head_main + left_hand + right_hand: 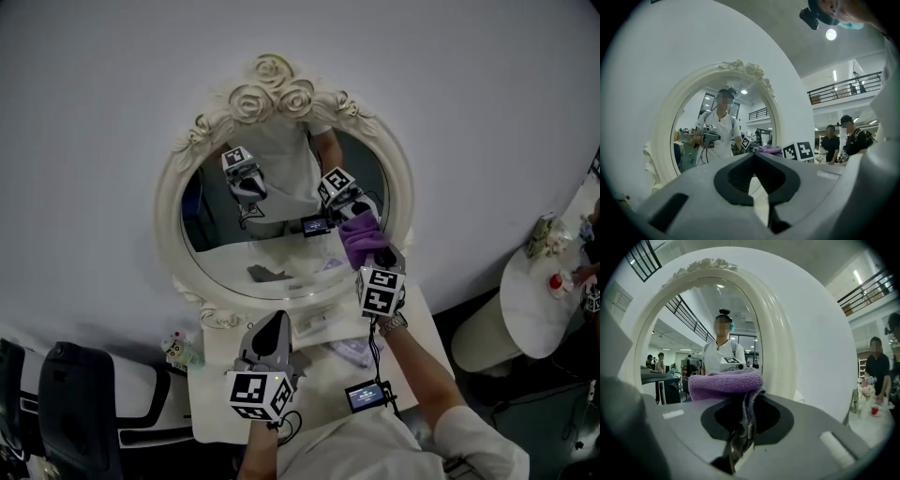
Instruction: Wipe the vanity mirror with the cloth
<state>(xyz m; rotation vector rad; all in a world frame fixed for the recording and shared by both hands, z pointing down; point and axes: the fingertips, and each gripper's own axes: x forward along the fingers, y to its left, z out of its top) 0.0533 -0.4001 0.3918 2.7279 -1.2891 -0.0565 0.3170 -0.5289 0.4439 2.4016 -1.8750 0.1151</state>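
**Right gripper** [747, 414]: jaws clamped on a fold of the purple cloth [724, 382]. The bulk of the cloth is mounded ahead of the tips.

**Left gripper** [753, 155]: jaws together with nothing between them, held low below the mirror [281, 246] and above the table [208, 398].

**Location of the cloth:** at the lower right of the mirror's glass, just inside the frame [169, 216]. Contact with the glass cannot be confirmed.

**Handling assessment**
- The cloth appears to be fleecy, light and limp. It should flatten and spread under pressure rather than scratch.
- A shallow pinch could let the cloth drag free, so the present deep hold on the bunched fold looks sound.
- The mirror is rigid and its glass is probably fragile.
- The moulded roses on top of the frame look brittle.
- If the mirror needs bracing, the plain lower rim of the frame is the sensible place to hold it, never the glass.
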